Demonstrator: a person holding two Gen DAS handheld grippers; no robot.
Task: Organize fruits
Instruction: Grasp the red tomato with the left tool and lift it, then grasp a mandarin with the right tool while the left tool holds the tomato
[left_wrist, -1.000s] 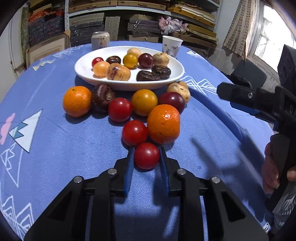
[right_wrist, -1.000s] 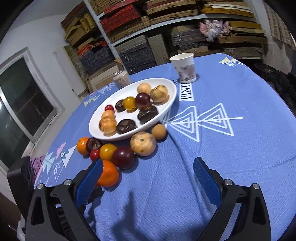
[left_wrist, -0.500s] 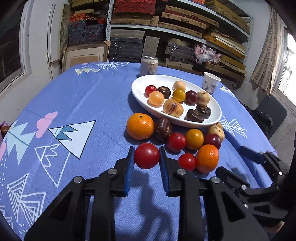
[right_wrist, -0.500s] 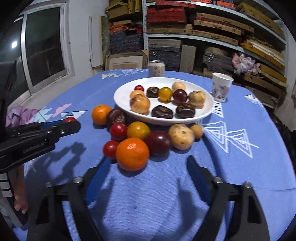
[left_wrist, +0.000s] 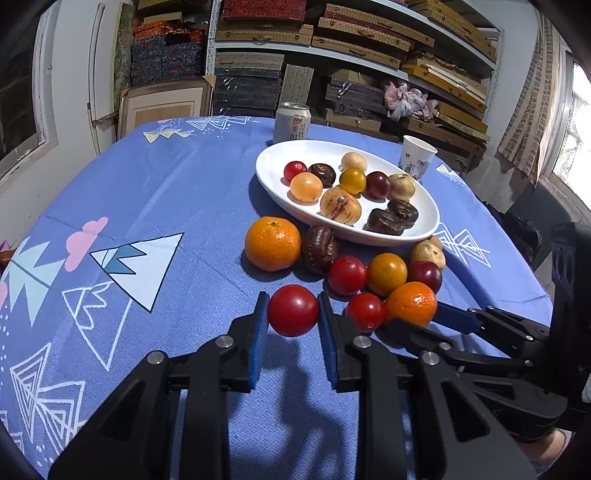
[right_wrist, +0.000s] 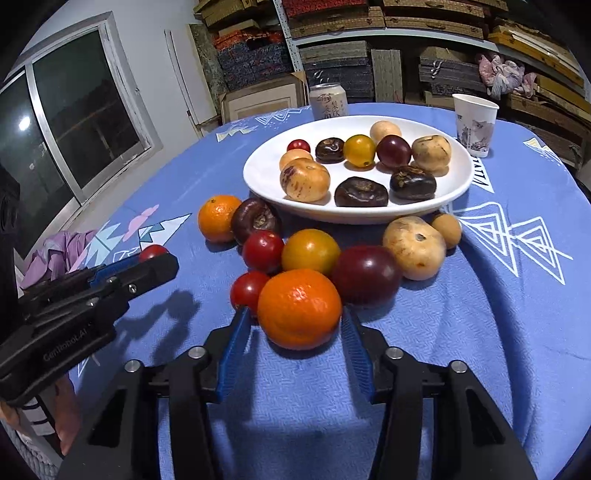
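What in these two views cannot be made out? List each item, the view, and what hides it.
1. Right view: contact between the right gripper and the orange; the orange hides the pads.
2. Right view: most of the tomato, behind the left gripper.
3. Both views: can lettering, too small.

Red tomato (left_wrist: 293, 310), blue triangle-patterned tablecloth (left_wrist: 184, 192)

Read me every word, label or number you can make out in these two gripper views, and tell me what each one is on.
"CentiopoL.AI", roughly, last letters uncertain: on the side of the left gripper, seen from the right wrist.
"TATA"-like white letters, sideways and partly hidden: on the blue tablecloth beside the white plate.
Chinese characters on the drink can: too blurred to read.
Print on the paper cup: a picture, no readable text.
Nothing else is legible.
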